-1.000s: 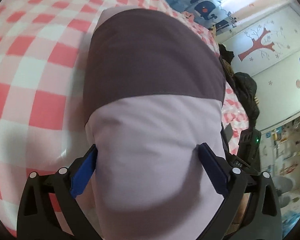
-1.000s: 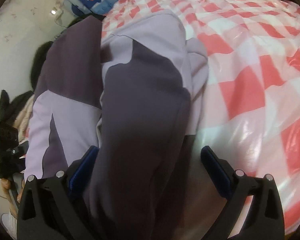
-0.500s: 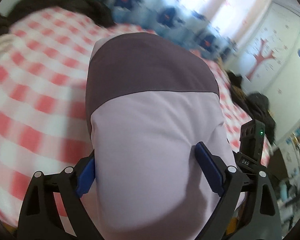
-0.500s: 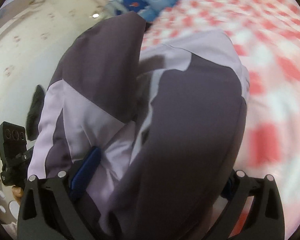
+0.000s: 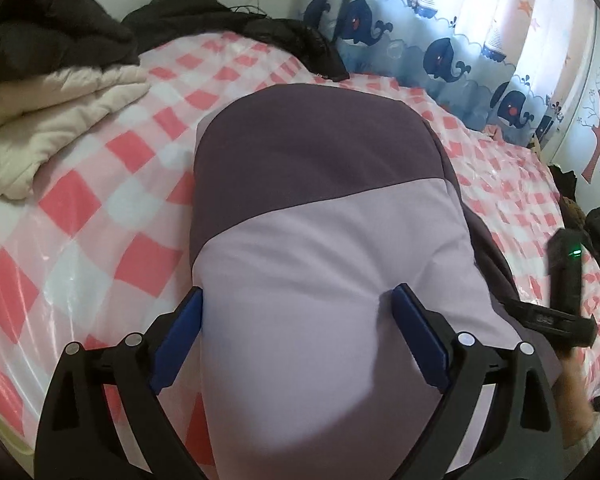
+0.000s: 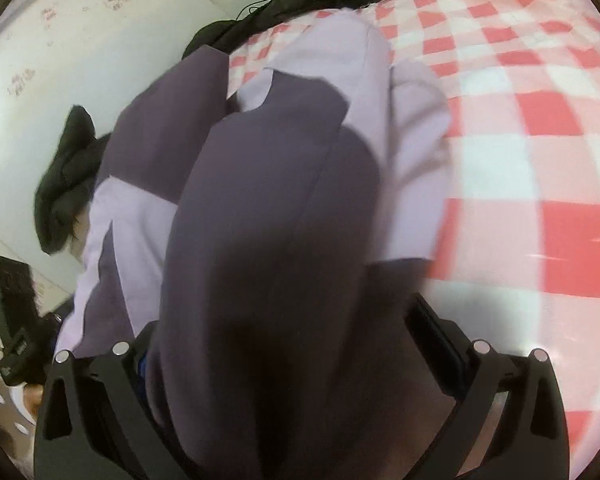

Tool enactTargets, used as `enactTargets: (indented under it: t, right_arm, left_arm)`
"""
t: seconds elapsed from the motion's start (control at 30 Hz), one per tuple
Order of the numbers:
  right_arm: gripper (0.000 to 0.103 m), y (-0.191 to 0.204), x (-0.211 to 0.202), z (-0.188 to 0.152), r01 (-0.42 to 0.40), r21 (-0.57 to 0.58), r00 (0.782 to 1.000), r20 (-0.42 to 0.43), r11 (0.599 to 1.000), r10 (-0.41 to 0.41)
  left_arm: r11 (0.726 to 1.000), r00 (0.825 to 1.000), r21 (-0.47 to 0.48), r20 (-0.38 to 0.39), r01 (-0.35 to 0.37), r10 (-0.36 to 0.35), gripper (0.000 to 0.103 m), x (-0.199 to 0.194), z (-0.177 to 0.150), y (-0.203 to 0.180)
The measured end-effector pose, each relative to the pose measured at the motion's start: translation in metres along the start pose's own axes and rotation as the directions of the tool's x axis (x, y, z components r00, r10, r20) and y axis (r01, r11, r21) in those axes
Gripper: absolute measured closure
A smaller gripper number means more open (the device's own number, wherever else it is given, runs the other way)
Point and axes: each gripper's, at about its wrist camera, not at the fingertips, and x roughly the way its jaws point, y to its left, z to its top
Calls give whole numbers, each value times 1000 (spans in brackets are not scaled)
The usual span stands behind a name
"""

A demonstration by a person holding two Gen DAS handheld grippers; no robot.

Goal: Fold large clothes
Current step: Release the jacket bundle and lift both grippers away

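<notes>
- Mid-fold, by the look of it: two-tone garment point(image 5: 320, 240), lilac and dark purple, lifted at its near end, far end draped toward the bed point(image 5: 100, 200) with its pink-checked cover.
- Left gripper point(image 5: 300, 320): blue fingers point(image 5: 418, 332) set wide, bulging lilac cloth filling the gap between them and seemingly pressed from both sides.
- Right gripper point(image 6: 296, 344): dark purple fold spilling over the front, fingers mostly hidden; cannot tell whether clamped or merely under the cloth.
- In the right wrist view, garment point(image 6: 268, 200) bunched in overlapping layers, one sleeve-like flap lying left, lilac panel resting on the bed point(image 6: 540, 160) further out.
- Around the edge: cream quilt point(image 5: 52, 120) and black coat point(image 5: 52, 28) at the far side of the bed, whale curtain point(image 5: 440, 52) behind.
- Next move likely needs both ends carried forward together and level, then lowered so the lifted half lands squarely on the half below.
- Risk, judged from the bunching: layers slipping unevenly and leaving a crooked edge.
</notes>
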Motion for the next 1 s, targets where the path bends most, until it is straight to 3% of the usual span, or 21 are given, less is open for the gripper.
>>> enactTargets:
  t: [0.1,0.13,0.23,0.3,0.33,0.37,0.4,0.43,0.47,0.5,0.53,0.57,0.6,0.7,0.8,0.9,1.0]
  right_arm:
    - [5,21,-34,6,180,-101,984,31,978,-178]
    - [5,40,-52,12,261,-138,964,92,955,-251]
    - [5,86,-93,31,317,-133,929,245,939,-278]
    - [5,116,-107,49,254,-132,918,344,958,-196]
    - [5,125,-106,59,151,-115,922,375,982,-98]
    - [5,130,-103,62,96,-106,922,384,990,-48]
    - [5,134,-89,64,6,-105,923,384,994,35]
    - [5,137,-75,64,-17,-114,924,378,993,59]
    - [5,139,-56,58,22,-121,928,373,992,25]
    - [5,130,-25,52,111,-128,941,333,985,-63]
    - [5,117,4,43,147,-117,954,278,982,-110]
    - [5,97,17,28,123,-75,956,276,990,-97]
    - [5,75,16,17,59,-33,944,326,998,-45]
    - [5,61,6,10,24,-2,935,354,1000,-21]
    - [5,62,2,12,4,6,949,314,1000,-5]
    - [5,75,-15,7,82,1,956,281,997,-79]
    - [5,95,-36,-13,229,-47,948,238,972,-212]
  left_arm:
    - [1000,999,7,20,-27,27,14,0,-1,-3]
    - [1000,999,10,25,-30,30,14,1,-2,-6]
    - [999,999,12,43,-32,32,14,-7,-8,-10]
    - [999,998,19,52,-37,36,14,-8,-11,-12]
    - [999,998,22,55,-39,38,14,-9,-12,-13]
    - [999,998,27,58,-41,39,14,-9,-12,-13]
    - [999,997,32,61,-39,37,14,-9,-12,-13]
    - [999,998,32,59,-32,30,14,-10,-13,-13]
    - [999,999,40,47,-11,9,11,-9,-15,-13]
    - [999,999,53,34,-3,2,11,-7,-17,-15]
    - [997,1000,80,20,1,-3,9,-5,-21,-20]
    - [994,1000,113,26,-3,0,8,-4,-25,-27]
    - [991,999,130,36,-20,16,8,-5,-26,-32]
    - [992,999,123,25,-23,20,8,-5,-24,-33]
    - [996,999,84,22,-31,29,8,-6,-23,-26]
    - [997,999,62,18,-53,51,8,-12,-22,-24]
    - [995,997,62,14,-82,81,8,-25,-24,-28]
